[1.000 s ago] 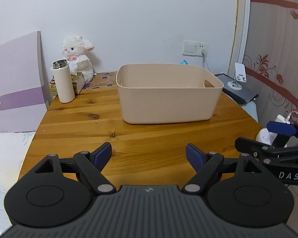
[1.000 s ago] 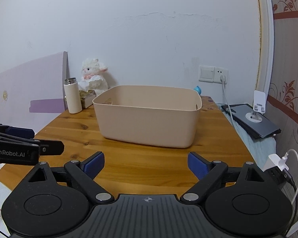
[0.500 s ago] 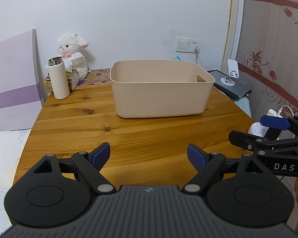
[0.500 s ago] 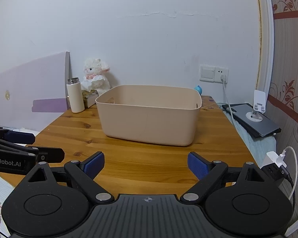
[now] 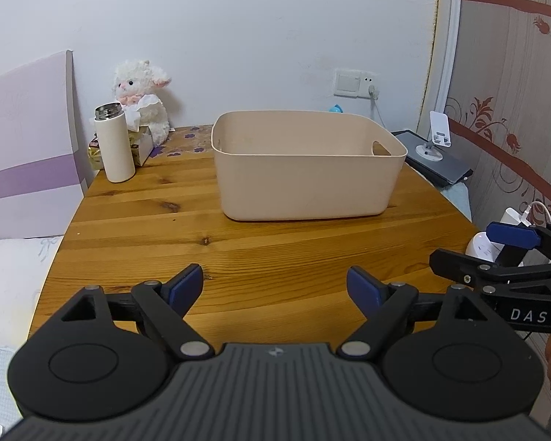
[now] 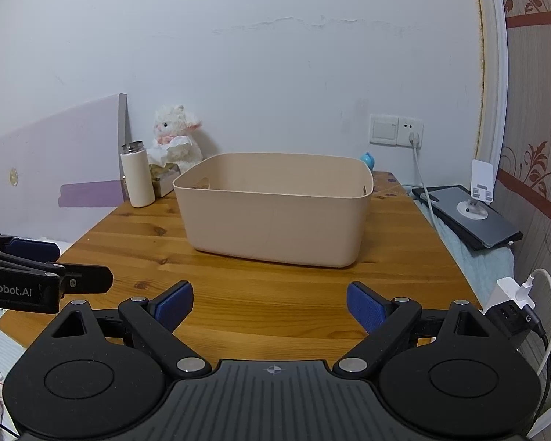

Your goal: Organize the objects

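A beige plastic bin [image 5: 305, 165] stands on the wooden table [image 5: 147, 228], also in the right wrist view [image 6: 275, 213]. A white thermos [image 5: 114, 147] and a white plush lamb [image 5: 139, 99] stand at the table's back left, both also in the right wrist view: thermos [image 6: 137, 174], lamb [image 6: 176, 139]. My left gripper [image 5: 275, 288] is open and empty over the table's near edge. My right gripper [image 6: 270, 305] is open and empty, to the right of the left one. The bin's inside is mostly hidden.
A tissue box [image 5: 141, 145] sits beside the thermos. A purple board [image 5: 29, 147] leans at the left. A laptop with a phone stand [image 6: 470, 217] lies to the right of the table. A charger and cable [image 6: 514, 294] hang at the right edge.
Both grippers have drawn back a little from the bin and stayed open. The left view has shifted so the bin sits more to the centre.
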Tool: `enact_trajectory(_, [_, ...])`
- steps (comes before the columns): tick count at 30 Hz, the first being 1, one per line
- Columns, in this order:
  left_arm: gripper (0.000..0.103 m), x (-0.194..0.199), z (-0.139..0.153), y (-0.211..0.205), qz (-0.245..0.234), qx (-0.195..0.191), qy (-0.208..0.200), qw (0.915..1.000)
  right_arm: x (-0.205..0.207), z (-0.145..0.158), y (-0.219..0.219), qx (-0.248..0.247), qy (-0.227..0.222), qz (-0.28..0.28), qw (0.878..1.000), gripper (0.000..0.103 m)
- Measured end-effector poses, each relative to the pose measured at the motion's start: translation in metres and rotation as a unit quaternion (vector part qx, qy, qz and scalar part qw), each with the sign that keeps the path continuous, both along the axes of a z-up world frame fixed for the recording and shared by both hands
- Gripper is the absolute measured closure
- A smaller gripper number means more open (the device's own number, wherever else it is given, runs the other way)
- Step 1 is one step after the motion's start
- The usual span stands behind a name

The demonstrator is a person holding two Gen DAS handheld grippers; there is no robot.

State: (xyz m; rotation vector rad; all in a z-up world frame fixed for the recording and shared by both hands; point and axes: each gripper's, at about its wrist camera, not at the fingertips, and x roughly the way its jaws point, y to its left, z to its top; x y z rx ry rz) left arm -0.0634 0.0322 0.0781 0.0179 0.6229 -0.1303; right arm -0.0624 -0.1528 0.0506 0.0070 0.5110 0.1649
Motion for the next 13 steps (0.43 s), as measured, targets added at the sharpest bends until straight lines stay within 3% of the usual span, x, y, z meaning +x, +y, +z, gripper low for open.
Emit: enact_trajectory(13, [0.017, 0.016, -0.007, 0.002, -0.002, -0.007, 0.018, 0.9998, 0.016, -0.01, -0.003, 0.007, 0.019, -0.004, 1.0, 0.011])
